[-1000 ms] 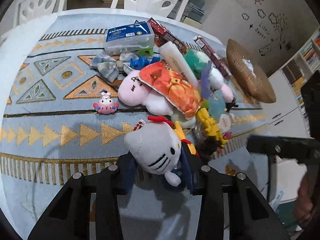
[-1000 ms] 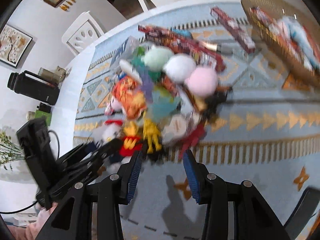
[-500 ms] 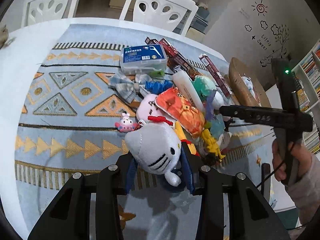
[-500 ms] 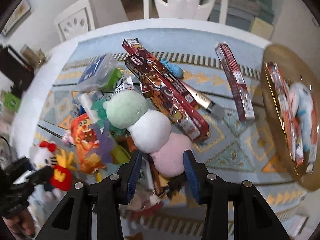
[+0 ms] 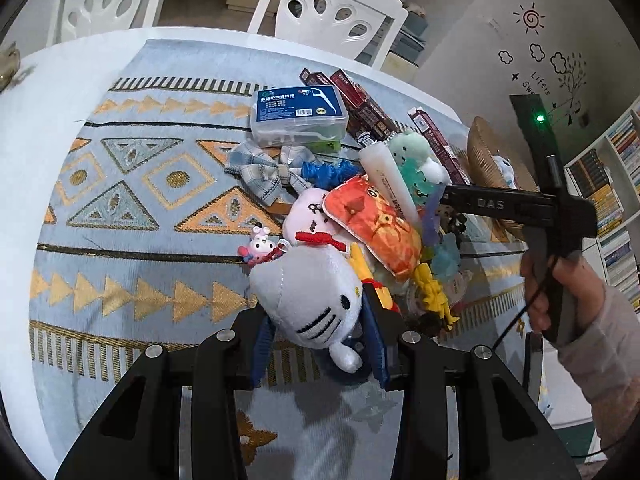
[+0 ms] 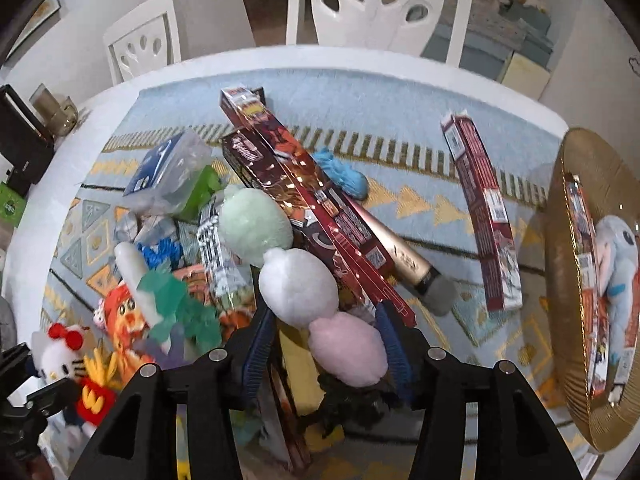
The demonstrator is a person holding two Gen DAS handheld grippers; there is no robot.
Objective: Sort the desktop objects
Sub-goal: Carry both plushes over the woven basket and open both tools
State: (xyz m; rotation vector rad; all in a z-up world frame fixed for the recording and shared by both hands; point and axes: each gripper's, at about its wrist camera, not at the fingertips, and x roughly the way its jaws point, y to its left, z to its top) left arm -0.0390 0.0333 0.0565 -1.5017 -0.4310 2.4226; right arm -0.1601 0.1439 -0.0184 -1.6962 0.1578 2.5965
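Left gripper (image 5: 318, 326) angled down, fingers clamping white cat plush (image 5: 308, 298). Right gripper (image 6: 326, 344) steeply down, fingers opening astride pink pompom (image 6: 347, 350).

- Left wrist view: looks steeply down from close above the near edge of the toy pile (image 5: 372, 216), facing the white chairs (image 5: 332, 12).
- Right wrist view: same facing, close over the pile's right part.
- Shared: pile, patterned cloth (image 6: 400, 112), woven basket (image 6: 560, 280).
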